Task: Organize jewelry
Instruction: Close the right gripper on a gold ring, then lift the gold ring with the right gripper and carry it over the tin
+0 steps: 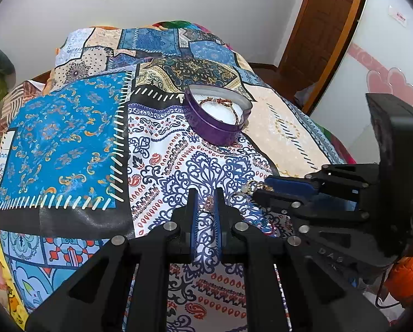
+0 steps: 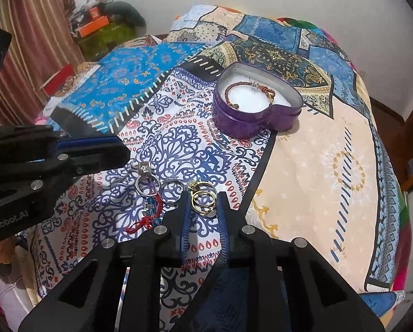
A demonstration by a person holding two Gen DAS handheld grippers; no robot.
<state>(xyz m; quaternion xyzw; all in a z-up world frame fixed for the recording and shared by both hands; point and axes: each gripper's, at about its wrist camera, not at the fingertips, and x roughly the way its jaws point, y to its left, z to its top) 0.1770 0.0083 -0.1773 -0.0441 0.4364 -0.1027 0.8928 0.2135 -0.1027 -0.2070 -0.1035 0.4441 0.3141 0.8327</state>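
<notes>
A purple heart-shaped tin (image 1: 214,127) (image 2: 248,119) stands open on the patterned cloth with a red and gold bracelet (image 1: 220,102) (image 2: 248,88) on its white padding. My left gripper (image 1: 206,202) is partly open around a small silver ring with a stone (image 1: 208,203) (image 2: 144,170). My right gripper (image 2: 203,203) is partly open around a cluster of gold rings (image 2: 203,196) (image 1: 257,186) lying on the cloth. Two silver rings (image 2: 173,189) and a blue and red braided piece (image 2: 151,213) lie between the grippers.
The patchwork cloth (image 1: 65,138) covers a rounded bed. A wooden door (image 1: 322,27) is at the back right. Boxes and clutter (image 2: 95,25) sit by a striped curtain (image 2: 34,41) at the back left.
</notes>
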